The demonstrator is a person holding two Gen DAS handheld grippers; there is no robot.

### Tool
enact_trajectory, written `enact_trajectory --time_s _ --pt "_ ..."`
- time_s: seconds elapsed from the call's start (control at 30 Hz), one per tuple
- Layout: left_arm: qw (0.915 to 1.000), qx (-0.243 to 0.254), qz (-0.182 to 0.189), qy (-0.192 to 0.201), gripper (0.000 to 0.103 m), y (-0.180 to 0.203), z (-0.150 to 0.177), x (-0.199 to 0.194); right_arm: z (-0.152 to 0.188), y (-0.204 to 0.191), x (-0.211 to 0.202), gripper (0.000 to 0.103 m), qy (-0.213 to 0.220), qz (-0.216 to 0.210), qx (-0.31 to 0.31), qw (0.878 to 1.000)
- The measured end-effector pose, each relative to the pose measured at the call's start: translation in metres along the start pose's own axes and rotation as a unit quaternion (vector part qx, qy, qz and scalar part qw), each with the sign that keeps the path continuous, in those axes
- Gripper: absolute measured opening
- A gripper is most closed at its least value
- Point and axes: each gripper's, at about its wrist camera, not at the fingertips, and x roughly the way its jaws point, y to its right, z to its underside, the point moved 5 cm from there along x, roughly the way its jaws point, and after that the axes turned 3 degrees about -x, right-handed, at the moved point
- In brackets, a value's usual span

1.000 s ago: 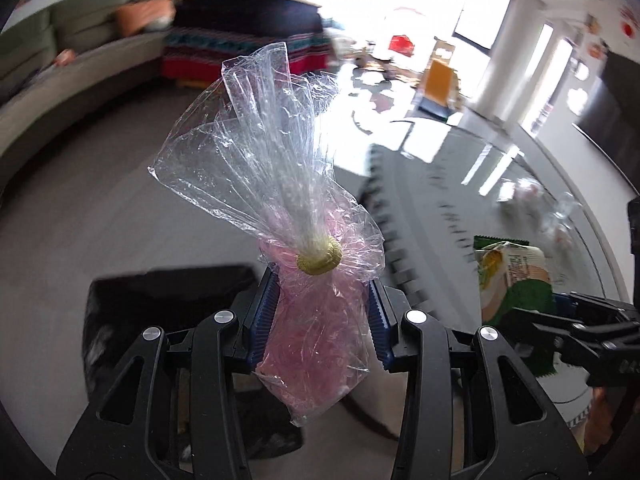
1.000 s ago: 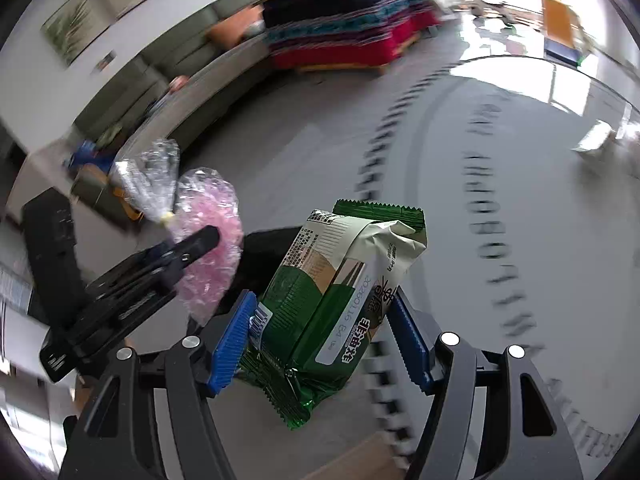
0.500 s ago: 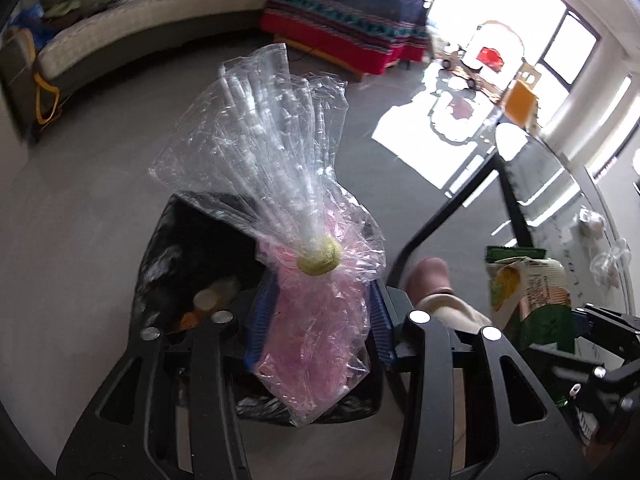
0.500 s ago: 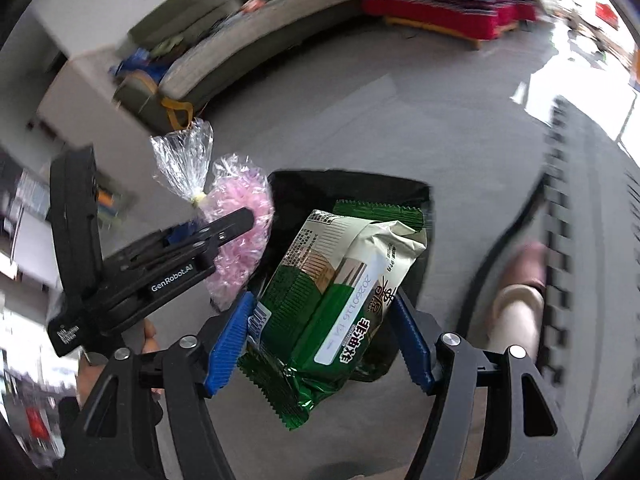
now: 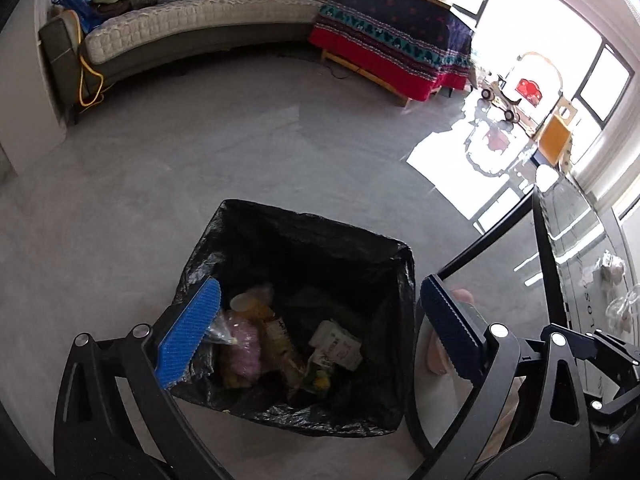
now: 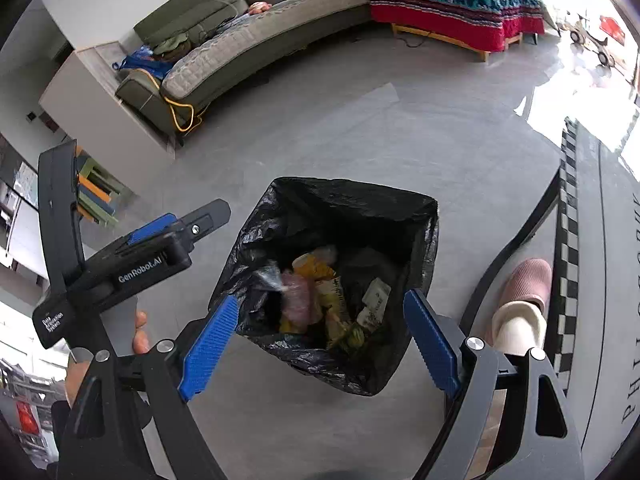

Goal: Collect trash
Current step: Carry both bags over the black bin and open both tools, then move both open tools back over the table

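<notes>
A bin lined with a black trash bag (image 5: 320, 236) stands on the grey floor, also in the right wrist view (image 6: 360, 196). Inside lie the pink cellophane bag (image 5: 242, 344) (image 6: 298, 300), the green snack packet (image 5: 332, 354) (image 6: 360, 320) and other wrappers. My left gripper (image 5: 316, 330) is open and empty above the bin. It shows from the side in the right wrist view (image 6: 184, 228). My right gripper (image 6: 320, 346) is open and empty above the bin's near edge.
A curved sofa (image 5: 192, 24) and a bed with a red patterned cover (image 5: 392, 48) stand at the back. A table with a black edge (image 5: 548, 264) is on the right. The person's pink slipper (image 6: 524, 284) is beside the bin. A white cabinet (image 6: 100, 120) stands left.
Both grippers have opened over the bin. The pink cellophane bag and the green snack packet have dropped from them into the black bag.
</notes>
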Motion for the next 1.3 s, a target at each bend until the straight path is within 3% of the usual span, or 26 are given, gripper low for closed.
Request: enact_trajectory --time_s 0.33,0.63,0.93,1.3 --pt "0.9985 0.046 0.028 -0.007 0.097 0.045 0.002 0.001 0.004 0.027 -0.028 0.085 0.030 0.008 0.028 0.999" --pt "0.9919 0.101 0.076 -0.013 0.097 0.118 0.008 -0.003 0.022 0.082 -0.074 0.085 0.067 0.042 0.071 0.994" --pt "0.9732 0.179 0.142 -0.028 0.097 0.227 0.026 -0.002 0.057 0.165 -0.133 0.085 0.105 0.094 0.150 0.979" --pt "0.9437 0.254 0.203 -0.060 0.097 0.350 0.058 0.010 0.114 0.285 -0.202 0.085 0.136 0.175 0.245 0.944"
